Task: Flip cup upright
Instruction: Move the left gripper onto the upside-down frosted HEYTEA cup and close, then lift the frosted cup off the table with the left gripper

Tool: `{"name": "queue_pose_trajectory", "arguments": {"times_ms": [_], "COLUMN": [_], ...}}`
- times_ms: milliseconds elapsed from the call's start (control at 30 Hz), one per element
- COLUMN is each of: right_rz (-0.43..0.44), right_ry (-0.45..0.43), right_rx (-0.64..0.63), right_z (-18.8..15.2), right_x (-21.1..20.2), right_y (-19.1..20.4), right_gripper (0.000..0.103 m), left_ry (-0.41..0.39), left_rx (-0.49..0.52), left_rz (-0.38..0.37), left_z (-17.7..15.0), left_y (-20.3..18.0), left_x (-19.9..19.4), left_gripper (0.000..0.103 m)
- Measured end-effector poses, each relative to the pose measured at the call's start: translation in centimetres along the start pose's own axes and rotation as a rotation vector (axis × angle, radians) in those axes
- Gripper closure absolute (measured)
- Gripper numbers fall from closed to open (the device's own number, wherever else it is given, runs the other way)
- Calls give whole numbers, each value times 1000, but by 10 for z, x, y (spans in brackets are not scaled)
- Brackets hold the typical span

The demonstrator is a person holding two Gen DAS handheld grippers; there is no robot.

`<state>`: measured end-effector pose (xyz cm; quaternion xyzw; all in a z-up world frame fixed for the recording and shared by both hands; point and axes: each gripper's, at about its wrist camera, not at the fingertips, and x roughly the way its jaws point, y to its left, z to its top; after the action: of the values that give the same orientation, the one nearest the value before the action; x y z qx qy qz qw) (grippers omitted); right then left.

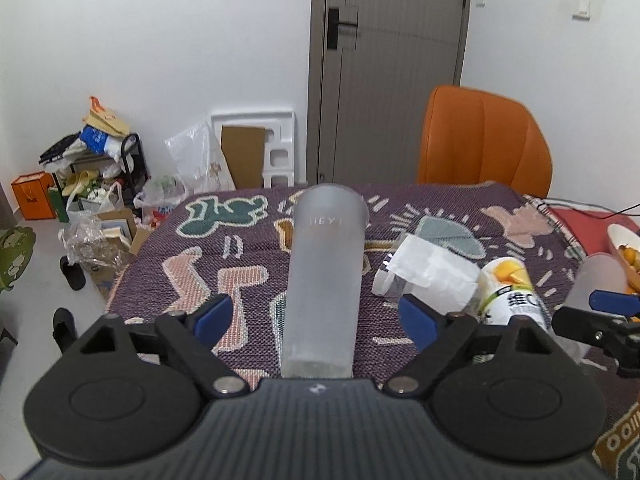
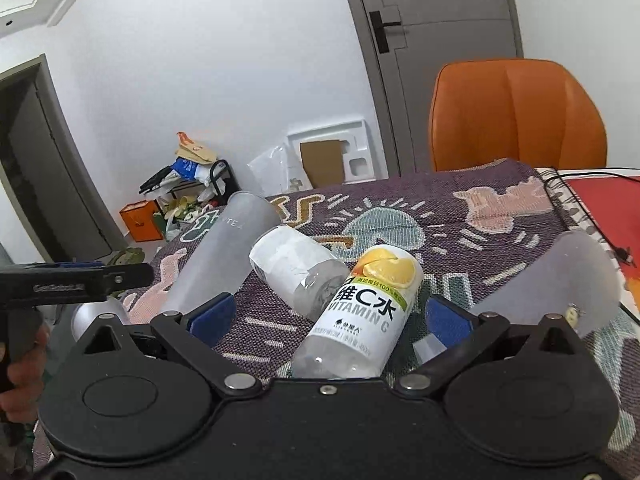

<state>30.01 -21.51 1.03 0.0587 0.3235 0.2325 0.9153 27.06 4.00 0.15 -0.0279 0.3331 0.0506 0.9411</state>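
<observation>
On patterned worktop (image 1: 248, 280), left wrist view: frosted cup (image 1: 324, 276) lies on side between left gripper (image 1: 316, 316) fingers — spread apart, not touching; right wrist view: right gripper (image 2: 330, 316) fingers apart around vitamin bottle (image 2: 360, 312); second frosted cup (image 2: 560, 280) beside right finger.

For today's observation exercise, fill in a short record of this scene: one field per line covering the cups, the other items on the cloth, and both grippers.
frosted cup: lying on its side between the left gripper's open fingers, untouched
second frosted cup: on its side, at the right
vitamin C bottle: lying down, between the right gripper's fingers
wrapped bottle: lying beside it
left gripper: open
right gripper: open
surface: patterned cloth
</observation>
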Motion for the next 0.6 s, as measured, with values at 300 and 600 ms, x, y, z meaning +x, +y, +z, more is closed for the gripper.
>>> {"name": "queue_pose_trajectory", "arguments": {"times_ms": [300, 600], "right_rz": [-11, -14], "right_ry": [33, 33], "right_rx": [10, -4], "right_z": [7, 5], "right_x": [36, 49], "right_y": [-3, -1], "right_gripper": [0, 0], "left_ry": [142, 262], "left_rx": [-29, -25], "left_rz": [-4, -28], "left_z": [7, 6], "left_y": [6, 5], "left_x": [65, 102], "left_gripper": [25, 28]}}
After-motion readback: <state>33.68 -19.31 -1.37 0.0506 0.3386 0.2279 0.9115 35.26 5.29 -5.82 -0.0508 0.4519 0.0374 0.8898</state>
